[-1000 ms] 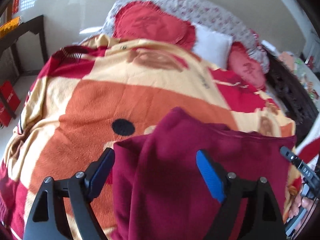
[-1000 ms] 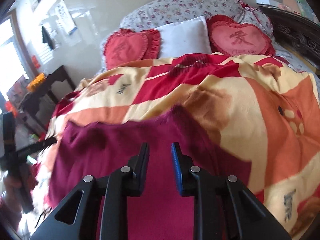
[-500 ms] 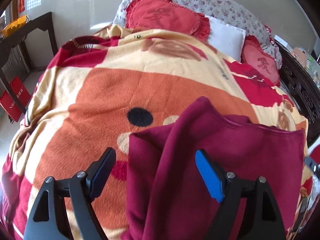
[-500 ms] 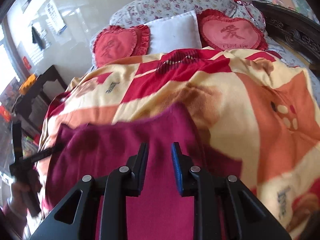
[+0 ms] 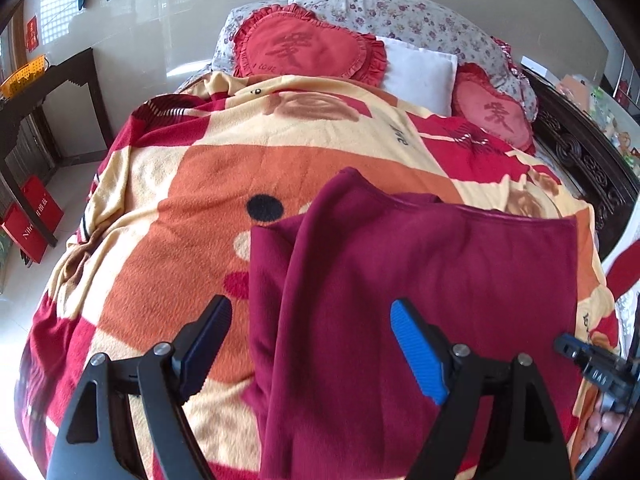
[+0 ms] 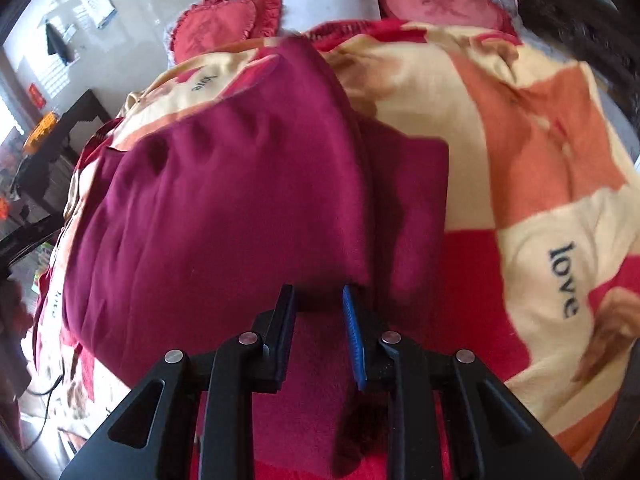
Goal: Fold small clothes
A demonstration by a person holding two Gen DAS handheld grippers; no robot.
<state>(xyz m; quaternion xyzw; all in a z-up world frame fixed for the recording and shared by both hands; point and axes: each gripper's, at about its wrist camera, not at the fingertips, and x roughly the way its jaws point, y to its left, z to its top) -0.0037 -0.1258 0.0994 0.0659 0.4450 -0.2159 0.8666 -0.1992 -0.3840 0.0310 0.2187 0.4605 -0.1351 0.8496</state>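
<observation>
A dark maroon garment (image 5: 432,280) lies on the patterned blanket (image 5: 192,184), with one layer doubled over itself (image 6: 224,208). My left gripper (image 5: 308,324) hangs open and wide above the garment's near left part; its fingers touch no cloth. My right gripper (image 6: 318,300) is shut on the near edge of the folded maroon layer, low over the bed. The strip of cloth between the pads is mostly hidden by the fingers. A lower maroon layer (image 6: 416,200) shows to the right of the fold.
Two red heart cushions (image 5: 304,48) and a white pillow (image 5: 420,72) sit at the head of the bed. A dark carved bed frame (image 5: 580,152) runs along the right. A dark side table (image 5: 48,92) and red boxes (image 5: 32,220) stand on the left floor.
My right gripper has sunk toward the bed with the maroon edge, so the fold now lies nearer and lower. The left gripper has drifted across the bed and stays open.
</observation>
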